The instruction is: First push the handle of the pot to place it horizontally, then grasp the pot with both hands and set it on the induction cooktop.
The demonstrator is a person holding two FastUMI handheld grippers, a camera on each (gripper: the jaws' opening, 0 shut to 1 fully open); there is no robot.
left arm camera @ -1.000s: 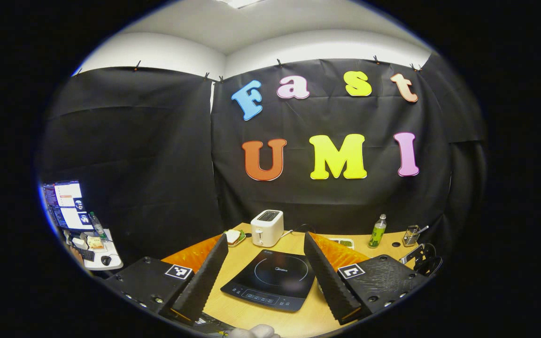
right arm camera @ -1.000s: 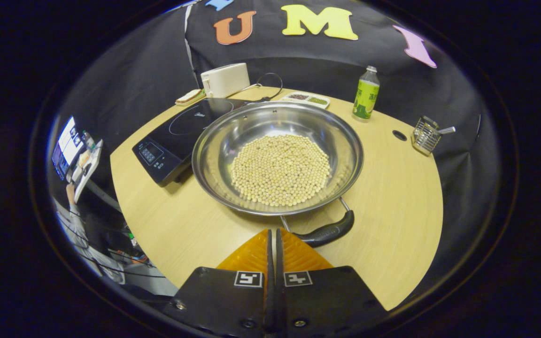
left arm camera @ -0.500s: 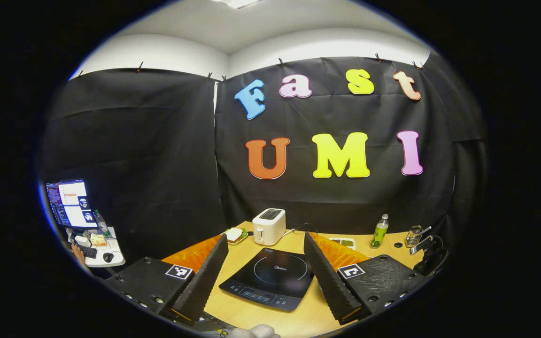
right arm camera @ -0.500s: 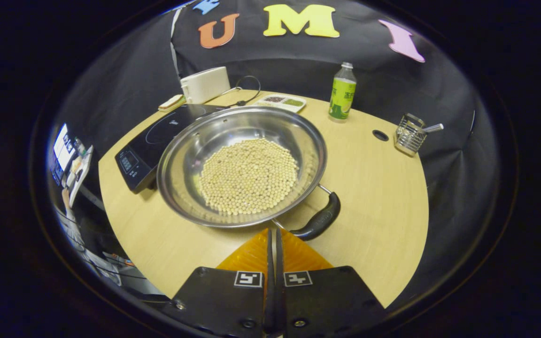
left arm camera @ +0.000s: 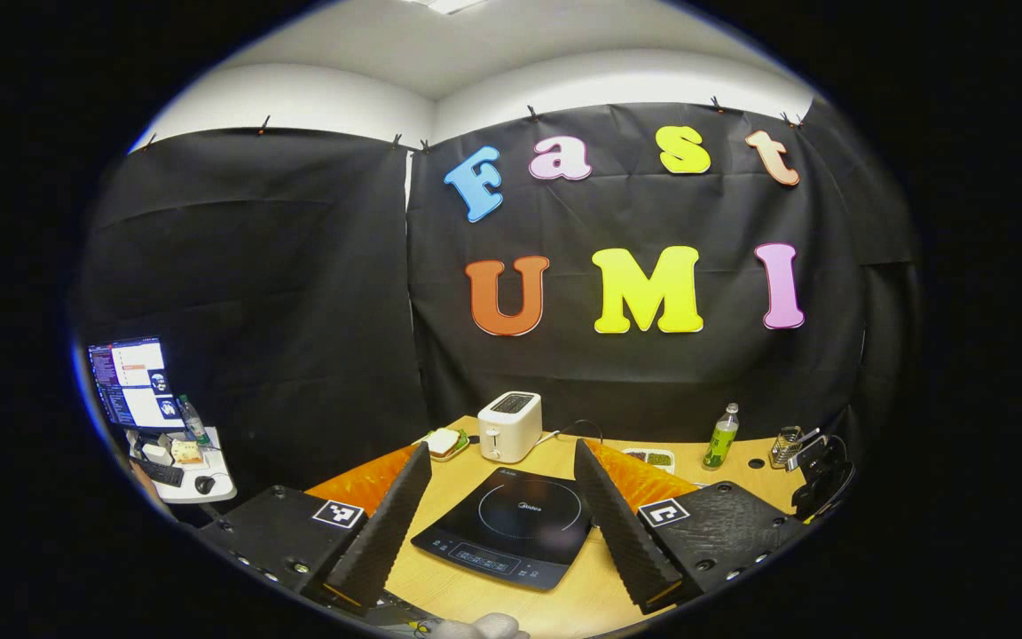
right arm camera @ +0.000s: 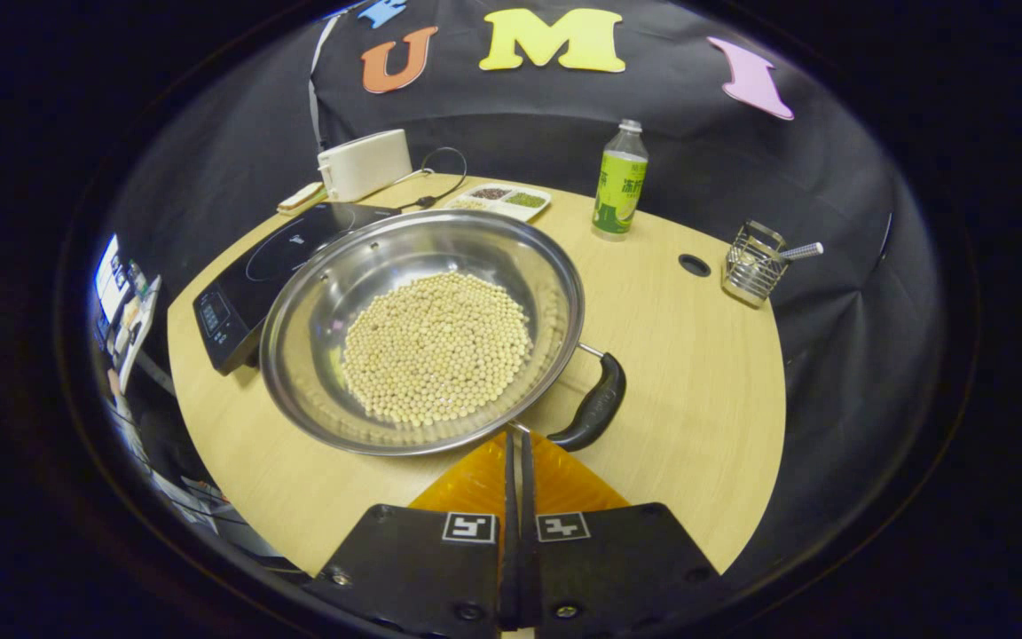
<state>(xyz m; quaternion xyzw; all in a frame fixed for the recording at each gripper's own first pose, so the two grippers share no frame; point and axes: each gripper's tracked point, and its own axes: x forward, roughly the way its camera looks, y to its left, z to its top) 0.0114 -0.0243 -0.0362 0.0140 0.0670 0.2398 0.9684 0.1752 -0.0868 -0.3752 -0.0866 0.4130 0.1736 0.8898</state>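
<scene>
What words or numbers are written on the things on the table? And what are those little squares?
"Midea": faint print in the middle of the induction cooktop, as best I can tell.
Buttons on the cooktop's front: too small to read.
Green bottle: its print is too blurred to read.
Pot handle: nothing can be read on it.
Square markers: black-and-white patterns, with no words or numbers.

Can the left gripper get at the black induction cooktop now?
Probably yes: the left gripper, jaws wide apart, hangs over the black induction cooktop, whose top is bare, with nothing between them.
</scene>
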